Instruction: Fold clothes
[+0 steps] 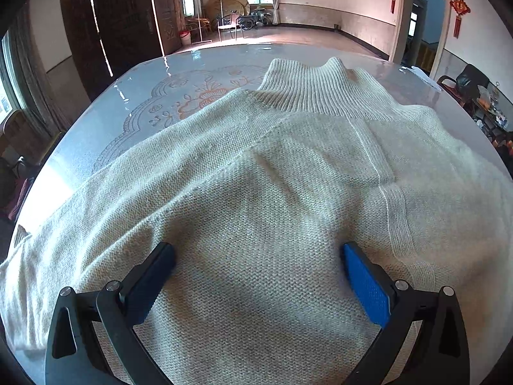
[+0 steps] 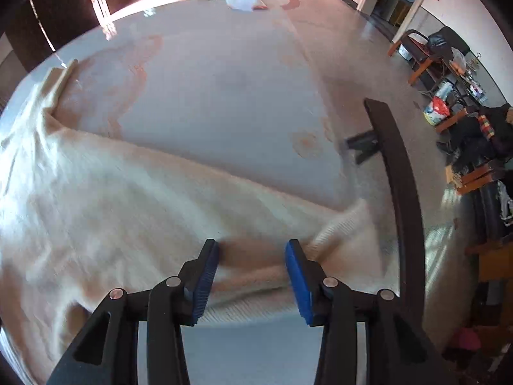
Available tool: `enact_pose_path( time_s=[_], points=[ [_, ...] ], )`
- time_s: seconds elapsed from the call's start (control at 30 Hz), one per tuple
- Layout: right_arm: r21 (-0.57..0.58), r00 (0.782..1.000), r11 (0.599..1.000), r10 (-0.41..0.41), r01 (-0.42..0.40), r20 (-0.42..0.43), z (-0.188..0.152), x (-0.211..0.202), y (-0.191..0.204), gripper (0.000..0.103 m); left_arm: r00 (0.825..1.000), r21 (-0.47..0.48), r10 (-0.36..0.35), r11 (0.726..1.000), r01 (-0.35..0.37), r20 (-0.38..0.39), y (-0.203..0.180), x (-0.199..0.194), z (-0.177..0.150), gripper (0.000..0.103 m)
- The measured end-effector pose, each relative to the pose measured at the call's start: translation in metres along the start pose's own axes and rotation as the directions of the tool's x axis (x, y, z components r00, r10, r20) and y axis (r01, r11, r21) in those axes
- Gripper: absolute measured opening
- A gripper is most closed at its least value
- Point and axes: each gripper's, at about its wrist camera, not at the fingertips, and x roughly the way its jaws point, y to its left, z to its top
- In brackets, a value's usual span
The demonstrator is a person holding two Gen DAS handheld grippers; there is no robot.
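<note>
A cream knitted sweater (image 1: 256,176) lies spread on a glossy round table (image 1: 154,89), its ribbed collar (image 1: 307,86) at the far side. My left gripper (image 1: 258,253) is open wide just above the sweater's body, with nothing between its blue pads (image 1: 365,288). In the right wrist view the sweater (image 2: 112,211) lies across the left and middle, blurred. My right gripper (image 2: 251,250) is open, its fingers either side of a bunched fold by a ribbed cuff (image 2: 343,227) at the table's near edge.
The table top (image 2: 224,96) has a floral pattern under glass. A dark curved chair back (image 2: 400,186) stands close on the right of the table. Chairs and clutter (image 2: 465,122) line the right wall. A dark wardrobe (image 1: 121,22) and a doorway (image 1: 420,25) are beyond.
</note>
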Motion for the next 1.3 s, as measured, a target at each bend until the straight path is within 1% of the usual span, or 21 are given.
enact_pose_path(
  time_s=[0.07,0.13,0.23,0.3,0.37,0.4,0.43,0.47,0.53,0.6,0.63,0.67,0.73,0.77,0.87,1.0,1.1,1.17,1.23,1.27,1.3],
  points=[
    [0.031,1.000,0.999,0.011,-0.011,-0.003,-0.023,-0.010,-0.017,0.043,1.000,-0.004,-0.007,1.000,0.007,-0.003,-0.001,0.001,0.000,0.103],
    [0.106,0.998,0.992,0.068,-0.067,-0.009,-0.050,-0.017,-0.033,0.043,1.000,-0.009,-0.012,1.000,0.012,-0.004,-0.001,0.002,0.000,0.103],
    [0.222,0.992,0.967,0.116,-0.122,0.043,-0.078,-0.033,-0.059,0.043,1.000,-0.009,-0.012,1.000,0.012,-0.004,-0.002,0.002,0.000,0.103],
    [0.321,0.987,0.935,0.130,-0.154,0.097,-0.093,-0.033,-0.086,0.043,1.000,-0.009,-0.012,1.000,0.012,-0.005,-0.003,0.001,-0.001,0.103],
    [0.438,0.980,0.878,0.144,-0.191,0.139,-0.095,-0.034,-0.115,0.044,1.000,-0.009,-0.012,1.000,0.012,-0.005,-0.003,0.001,-0.001,0.103],
    [0.484,0.973,0.845,0.180,-0.229,0.146,-0.093,-0.027,-0.134,0.044,1.000,-0.010,-0.012,1.000,0.012,-0.005,-0.004,0.001,-0.001,0.103],
    [0.525,0.962,0.806,0.229,-0.274,0.151,-0.092,-0.017,-0.153,0.045,1.000,-0.010,-0.012,1.000,0.012,-0.005,-0.004,0.001,-0.002,0.103],
    [0.577,0.946,0.752,0.286,-0.318,0.149,-0.089,-0.003,-0.167,0.045,1.000,-0.010,-0.012,1.000,0.012,-0.005,-0.004,0.001,-0.002,0.103],
    [0.694,0.903,0.608,0.404,-0.385,0.148,-0.082,0.029,-0.187,0.045,1.000,-0.010,-0.012,1.000,0.012,-0.005,-0.005,0.000,-0.002,0.103],
    [0.784,0.840,0.449,0.517,-0.428,0.162,-0.085,0.065,-0.204,0.045,1.000,-0.010,-0.013,1.000,0.012,-0.005,-0.004,0.000,-0.002,0.103],
    [0.815,0.816,0.386,0.552,-0.431,0.171,-0.087,0.077,-0.207,0.045,1.000,-0.011,-0.013,1.000,0.013,-0.005,-0.003,0.000,-0.001,0.103],
    [0.843,0.800,0.332,0.573,-0.424,0.177,-0.090,0.086,-0.208,0.046,1.000,-0.011,-0.013,1.000,0.013,-0.005,-0.003,0.001,-0.001,0.103],
    [0.879,0.778,0.247,0.597,-0.408,0.193,-0.098,0.096,-0.206,0.046,1.000,-0.011,-0.013,1.000,0.013,-0.005,-0.002,0.001,0.000,0.103],
    [0.894,0.772,0.225,0.609,-0.387,0.181,-0.103,0.104,-0.207,0.046,1.000,-0.011,-0.013,1.000,0.013,-0.005,-0.002,0.000,-0.001,0.103],
    [0.911,0.745,0.225,0.657,-0.345,0.120,-0.113,0.128,-0.206,0.046,1.000,-0.013,-0.016,1.000,0.016,-0.005,-0.001,0.000,-0.001,0.103],
    [0.913,0.728,0.177,0.666,-0.367,0.163,-0.128,0.144,-0.208,0.044,1.000,-0.014,-0.017,1.000,0.017,-0.006,-0.001,0.000,0.000,0.103],
    [0.891,0.721,0.147,0.650,-0.430,0.240,-0.131,0.148,-0.214,0.020,1.000,-0.014,-0.018,1.000,0.018,-0.006,-0.001,0.000,0.000,0.103],
    [0.861,0.714,0.100,0.610,-0.499,0.343,-0.132,0.143,-0.220,0.013,1.000,-0.015,-0.018,1.000,0.018,-0.006,-0.001,0.001,0.000,0.103],
    [0.803,0.681,0.045,0.559,-0.595,0.473,-0.131,0.129,-0.227,0.009,1.000,-0.015,-0.018,1.000,0.018,-0.006,-0.001,0.000,0.000,0.103],
    [0.763,0.649,0.017,0.538,-0.646,0.537,-0.130,0.120,-0.229,0.008,1.000,-0.015,-0.018,1.000,0.018,-0.007,-0.001,0.001,0.000,0.103],
    [0.714,0.615,0.013,0.520,-0.700,0.593,-0.129,0.109,-0.231,0.008,1.000,-0.015,-0.018,1.000,0.018,-0.007,-0.001,0.001,0.000,0.103]
  ],
)
